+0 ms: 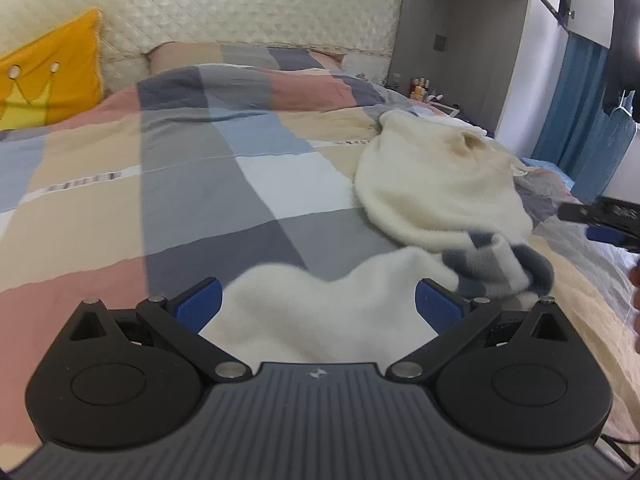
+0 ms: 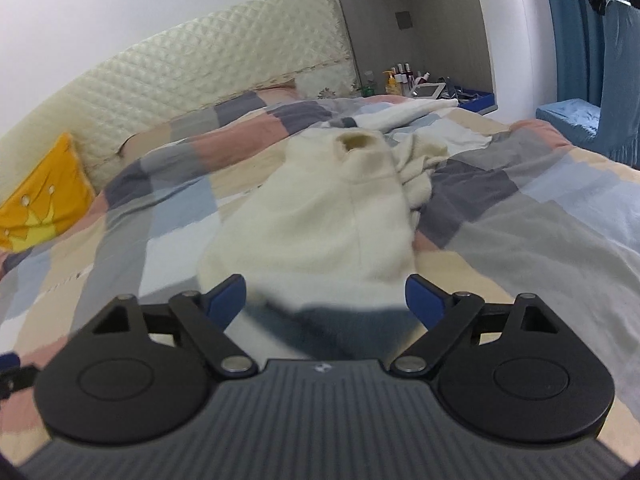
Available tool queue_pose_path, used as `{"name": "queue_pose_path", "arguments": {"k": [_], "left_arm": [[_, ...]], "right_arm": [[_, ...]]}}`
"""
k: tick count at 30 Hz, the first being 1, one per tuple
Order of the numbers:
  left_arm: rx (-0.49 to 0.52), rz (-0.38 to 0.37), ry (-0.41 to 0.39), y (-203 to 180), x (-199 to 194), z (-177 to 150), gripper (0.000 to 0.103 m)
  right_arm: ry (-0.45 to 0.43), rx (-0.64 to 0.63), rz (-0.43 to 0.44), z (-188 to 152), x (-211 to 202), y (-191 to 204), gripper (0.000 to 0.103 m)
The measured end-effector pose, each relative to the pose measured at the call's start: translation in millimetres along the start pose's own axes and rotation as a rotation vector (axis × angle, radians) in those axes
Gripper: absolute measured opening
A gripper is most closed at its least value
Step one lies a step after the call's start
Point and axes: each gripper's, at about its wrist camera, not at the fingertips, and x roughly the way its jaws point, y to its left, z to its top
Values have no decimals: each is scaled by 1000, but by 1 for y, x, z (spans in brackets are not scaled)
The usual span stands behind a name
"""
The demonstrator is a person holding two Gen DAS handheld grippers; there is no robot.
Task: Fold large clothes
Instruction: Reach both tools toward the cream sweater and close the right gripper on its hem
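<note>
We are in a home bedroom. We see a bed (image 1: 120, 208) with a patchwork duvet, a quilted headboard (image 1: 240, 4), a yellow crown pillow (image 1: 48, 68), and toiletry bottles (image 2: 400, 76) in a bedside nook.

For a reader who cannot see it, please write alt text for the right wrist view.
The right gripper stands open over a cream sweater with a dark hem, spread on a patchwork duvet, its collar pointing toward the quilted headboard. A yellow pillow lies at the left, small bottles stand beyond the bed, and a blue curtain hangs at the right.
</note>
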Motion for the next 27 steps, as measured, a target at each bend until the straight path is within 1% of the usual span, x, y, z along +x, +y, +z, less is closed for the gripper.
{"name": "queue_pose_path", "arguments": {"k": [6, 9, 10, 13, 15, 16, 17, 18, 19, 20, 21, 22, 23, 25, 27], "left_arm": [[8, -30, -11, 1, 43, 12, 103], [7, -44, -13, 2, 60, 16, 103], [2, -48, -13, 3, 64, 18, 103], [2, -60, -18, 4, 77, 22, 103], [10, -57, -21, 3, 84, 26, 103], [8, -55, -18, 3, 88, 28, 103], [1, -59, -16, 3, 91, 29, 103], [-12, -68, -12, 4, 92, 31, 103], [-24, -78, -8, 4, 94, 33, 103], [-38, -85, -3, 4, 96, 34, 103], [-43, -92, -1, 4, 97, 36, 103], [-44, -97, 2, 3, 98, 37, 103], [-43, -100, 4, 1, 98, 39, 103], [-37, -110, 8, -4, 98, 43, 103], [-47, -136, 13, -8, 96, 48, 103]], "right_arm": [[-58, 1, -34, 30, 74, -7, 88], [-83, -5, -87, 49, 112, -12, 87], [-78, -15, -108, 55, 124, -14, 87], [-35, -26, -121, 64, 153, -19, 86], [11, -13, -98, 66, 168, -23, 86], [28, -16, -96, 65, 174, -24, 82], [37, -28, -107, 63, 178, -23, 71], [39, -41, -114, 61, 180, -22, 69], [32, -43, -108, 59, 180, -21, 63], [27, -48, -92, 58, 178, -20, 49], [23, -62, -88, 57, 175, -18, 39], [20, -71, -88, 56, 172, -16, 27], [10, -71, -76, 55, 167, -15, 24], [-8, -65, -42, 53, 153, -13, 21], [-19, -78, -12, 53, 142, -8, 19]]}}
